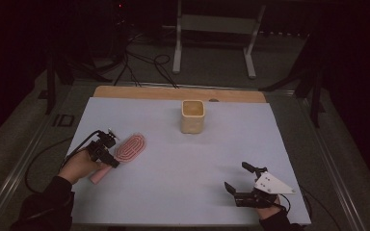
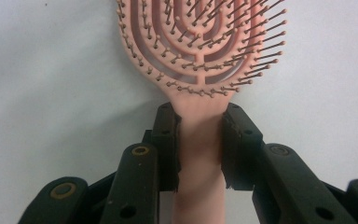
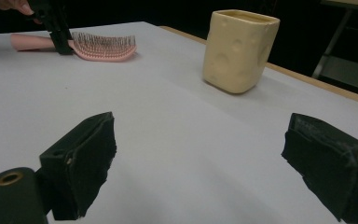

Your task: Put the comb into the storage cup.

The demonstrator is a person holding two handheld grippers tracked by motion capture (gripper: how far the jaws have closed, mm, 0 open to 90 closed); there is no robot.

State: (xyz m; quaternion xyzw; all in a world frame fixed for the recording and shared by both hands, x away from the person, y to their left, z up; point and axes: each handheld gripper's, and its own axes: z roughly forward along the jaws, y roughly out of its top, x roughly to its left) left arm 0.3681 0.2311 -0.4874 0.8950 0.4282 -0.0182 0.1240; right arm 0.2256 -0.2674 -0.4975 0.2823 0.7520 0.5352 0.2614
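your left gripper (image 2: 200, 144) clamped on the pink hairbrush (image 2: 200, 56) handle at centre frame, brush flat on the white table (image 1: 173, 168), bristles up, your right gripper (image 1: 243, 180) wide open, holding nothing, lower right

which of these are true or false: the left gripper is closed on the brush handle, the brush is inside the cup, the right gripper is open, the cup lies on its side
The left gripper is closed on the brush handle: true.
The brush is inside the cup: false, it lies bristles up on the table, apart from the cup.
The right gripper is open with nothing between its jaws: true.
The cup lies on its side: false, it stands upright.
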